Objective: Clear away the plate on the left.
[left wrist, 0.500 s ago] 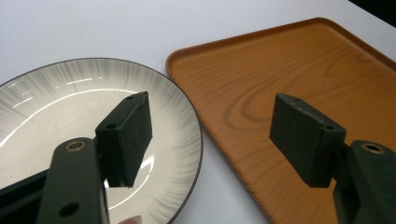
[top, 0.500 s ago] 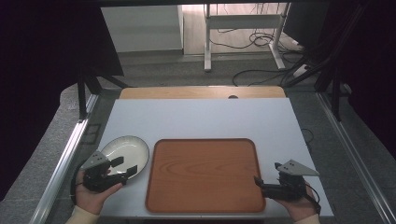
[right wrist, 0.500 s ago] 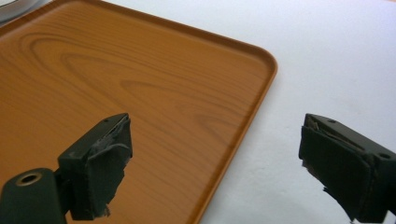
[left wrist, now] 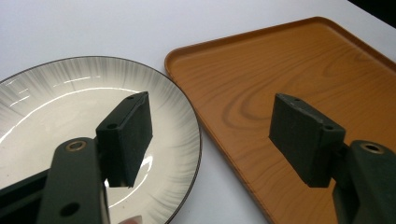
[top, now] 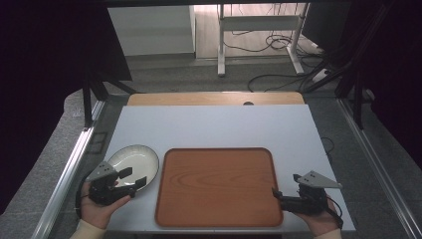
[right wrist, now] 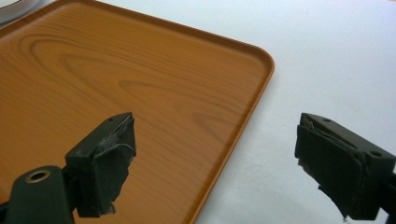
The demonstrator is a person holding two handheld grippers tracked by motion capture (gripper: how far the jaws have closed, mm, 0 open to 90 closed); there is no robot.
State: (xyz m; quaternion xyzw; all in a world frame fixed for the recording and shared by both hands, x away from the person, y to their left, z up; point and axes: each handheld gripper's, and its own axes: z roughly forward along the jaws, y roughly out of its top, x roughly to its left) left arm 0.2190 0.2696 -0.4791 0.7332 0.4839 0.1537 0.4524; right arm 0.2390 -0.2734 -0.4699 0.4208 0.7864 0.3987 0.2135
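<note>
1. On the white worktop point(top: 214, 127), seen from the high view, a bare wooden tray point(top: 219, 185) lies between the left gripper point(top: 130, 177) and the right gripper point(top: 276, 197); a plate point(top: 144, 158) sits beside its left edge.
2. Left gripper view: jaws wide apart, holding nothing, above the plate point(left wrist: 56, 102) and the tray point(left wrist: 261, 70), which lie just apart.
3. Right gripper view: jaws spread, holding nothing, straddling the tray point(right wrist: 116, 65) edge.

You held the left hand-held gripper point(top: 130, 178) low at your left side, its jaws standing wide apart with nothing between them. Your right hand point(top: 318, 219) kept the right hand-held gripper point(top: 275, 195) low at your right side, pointing inward, its jaws also wide apart and gripping nothing.
</note>
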